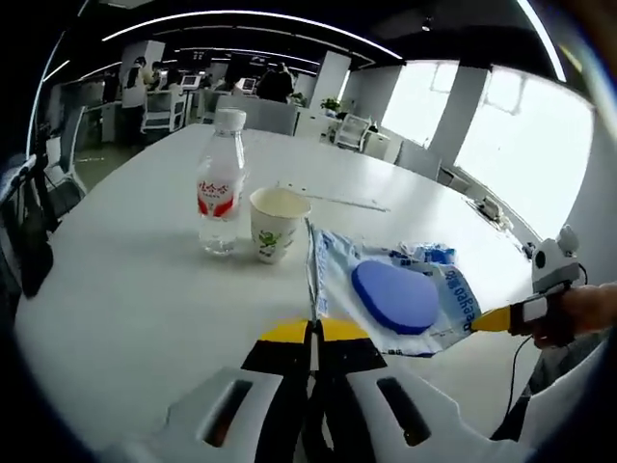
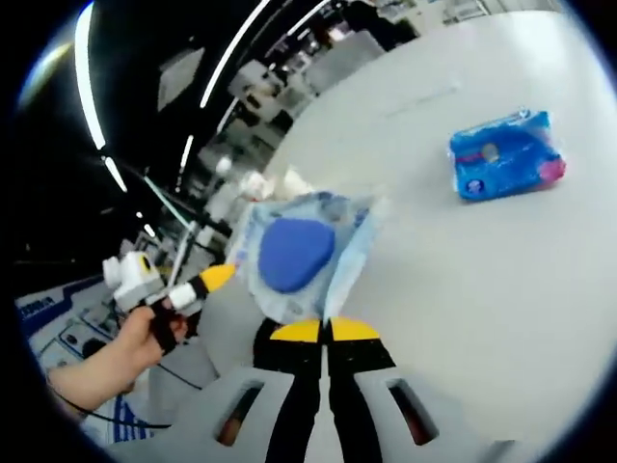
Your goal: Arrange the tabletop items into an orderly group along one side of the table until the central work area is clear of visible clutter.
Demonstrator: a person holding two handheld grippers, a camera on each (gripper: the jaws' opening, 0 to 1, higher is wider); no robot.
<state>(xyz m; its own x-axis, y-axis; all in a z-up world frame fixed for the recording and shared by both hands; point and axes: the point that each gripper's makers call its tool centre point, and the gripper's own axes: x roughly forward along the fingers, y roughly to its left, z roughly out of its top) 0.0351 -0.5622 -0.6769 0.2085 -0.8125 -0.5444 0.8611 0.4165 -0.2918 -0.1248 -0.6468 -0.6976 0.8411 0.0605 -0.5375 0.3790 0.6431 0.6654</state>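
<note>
If I tug unevenly, the thin plastic pouch point(image 1: 400, 289) could slip free and knock the paper cup point(image 1: 274, 224) or water bottle point(image 1: 221, 183). My left tongs point(image 1: 314, 333) and right tongs point(image 2: 325, 328), both closed, pinch its 2 opposite edges, holding it above the table point(image 1: 125, 289).

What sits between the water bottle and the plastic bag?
A paper cup, right beside the water bottle and just short of the plastic bag, seen in the left gripper view.
</note>
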